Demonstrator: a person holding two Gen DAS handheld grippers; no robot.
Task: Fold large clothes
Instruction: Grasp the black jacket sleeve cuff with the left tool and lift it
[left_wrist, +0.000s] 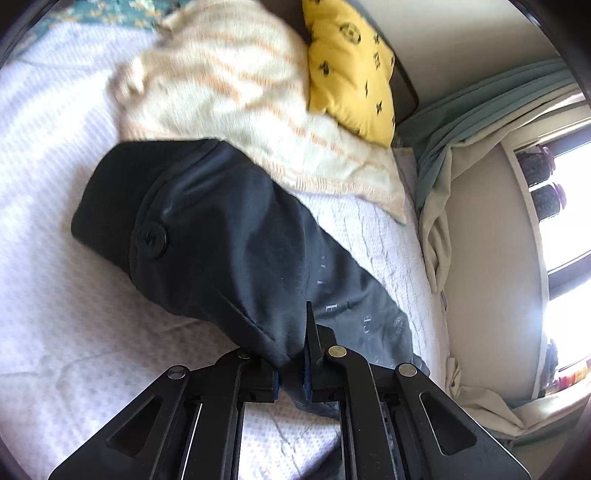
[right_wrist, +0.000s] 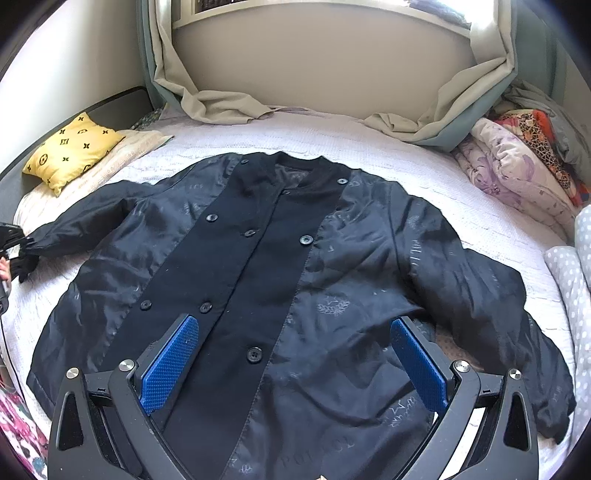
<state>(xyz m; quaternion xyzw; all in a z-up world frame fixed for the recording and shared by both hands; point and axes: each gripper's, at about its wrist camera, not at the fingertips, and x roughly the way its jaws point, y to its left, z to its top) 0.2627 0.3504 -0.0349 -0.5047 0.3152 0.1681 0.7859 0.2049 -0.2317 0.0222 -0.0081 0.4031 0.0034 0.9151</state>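
Dark navy jacket (right_wrist: 280, 280) spread front-up on the bed (right_wrist: 480, 221), buttoned, glossy printed lining panels showing. Left claw (left_wrist: 295, 373) clamped on its sleeve cuff (left_wrist: 122, 206); right claw (right_wrist: 291, 365) wide apart above the hem, holding nothing.

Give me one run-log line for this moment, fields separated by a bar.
left gripper: shut on jacket sleeve | right gripper: open above jacket | jacket: flat on bed, unfolded
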